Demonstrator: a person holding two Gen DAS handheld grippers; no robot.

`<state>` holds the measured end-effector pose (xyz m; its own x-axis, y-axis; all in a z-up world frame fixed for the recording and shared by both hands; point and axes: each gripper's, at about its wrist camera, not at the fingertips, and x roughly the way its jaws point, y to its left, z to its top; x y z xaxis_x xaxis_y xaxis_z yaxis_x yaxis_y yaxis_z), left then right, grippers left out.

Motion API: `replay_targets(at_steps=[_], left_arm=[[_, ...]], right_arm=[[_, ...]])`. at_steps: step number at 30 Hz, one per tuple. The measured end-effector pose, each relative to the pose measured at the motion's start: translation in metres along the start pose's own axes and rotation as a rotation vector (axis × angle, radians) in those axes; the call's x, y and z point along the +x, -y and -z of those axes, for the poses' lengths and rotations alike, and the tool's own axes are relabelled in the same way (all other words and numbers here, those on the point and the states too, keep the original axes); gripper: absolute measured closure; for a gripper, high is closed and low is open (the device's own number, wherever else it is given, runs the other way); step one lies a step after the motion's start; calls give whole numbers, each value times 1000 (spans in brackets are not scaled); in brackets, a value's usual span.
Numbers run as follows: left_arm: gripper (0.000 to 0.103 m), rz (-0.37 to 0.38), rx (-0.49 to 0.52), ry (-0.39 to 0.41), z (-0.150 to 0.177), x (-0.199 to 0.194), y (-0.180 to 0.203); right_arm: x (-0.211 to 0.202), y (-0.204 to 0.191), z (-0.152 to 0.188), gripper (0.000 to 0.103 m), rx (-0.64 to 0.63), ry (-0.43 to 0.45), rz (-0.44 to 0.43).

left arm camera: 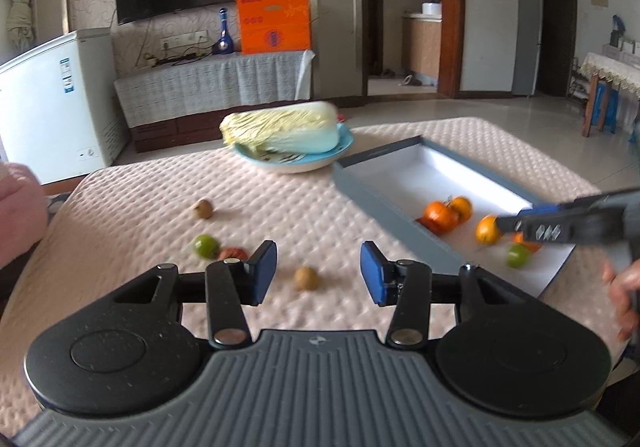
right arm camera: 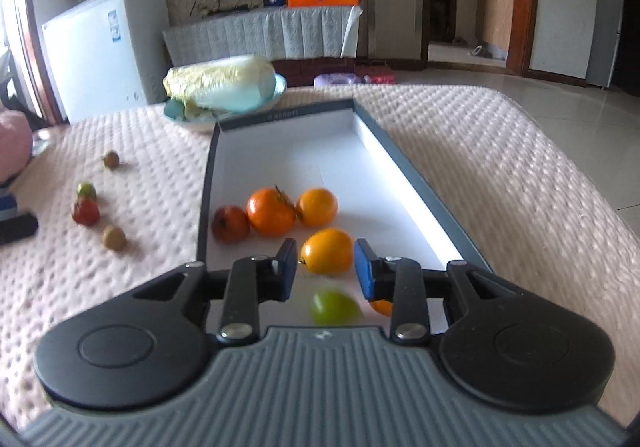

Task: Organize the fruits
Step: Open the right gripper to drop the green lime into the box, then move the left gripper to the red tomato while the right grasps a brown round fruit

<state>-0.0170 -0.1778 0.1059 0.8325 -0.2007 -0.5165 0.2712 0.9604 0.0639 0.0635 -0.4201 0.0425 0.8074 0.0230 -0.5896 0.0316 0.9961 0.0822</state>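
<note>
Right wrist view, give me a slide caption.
Open right gripper flanks an orange fruit inside the gray tray.

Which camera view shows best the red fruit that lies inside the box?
The right wrist view: there the red fruit lies in plain sight inside the box, beside an orange. In the left wrist view only a sliver of it shows, behind the box wall and the orange.
</note>
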Motion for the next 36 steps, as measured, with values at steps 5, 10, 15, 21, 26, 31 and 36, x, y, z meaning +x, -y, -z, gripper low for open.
replay_targets(at_steps=[5,10,15,21,26,31,36], left_arm=[[51,-47,-18,-13,8,2,-18],[51,-91,-55,-19,13,4,-37],[51,-127,-79,-25,16,8,-52],[50,-151,-110,-23,18,12,-69],[50,-174,-131,-26,19,16,-83],[50,-196,-169,-24,19,16,-103],[51,-191,-180,-30,21,17,-114]], right_arm=[[-7,-3,-6,66,27,51,5],[-18,-14,-10,66,30,119,-49],[-25,-43,-9,66,-45,152,-136],[-26,-78,-6,66,-101,156,-247],[-20,-104,-2,66,-139,127,-296],[-5,-129,5,66,-197,79,-311],[17,-147,12,68,-226,11,-301]])
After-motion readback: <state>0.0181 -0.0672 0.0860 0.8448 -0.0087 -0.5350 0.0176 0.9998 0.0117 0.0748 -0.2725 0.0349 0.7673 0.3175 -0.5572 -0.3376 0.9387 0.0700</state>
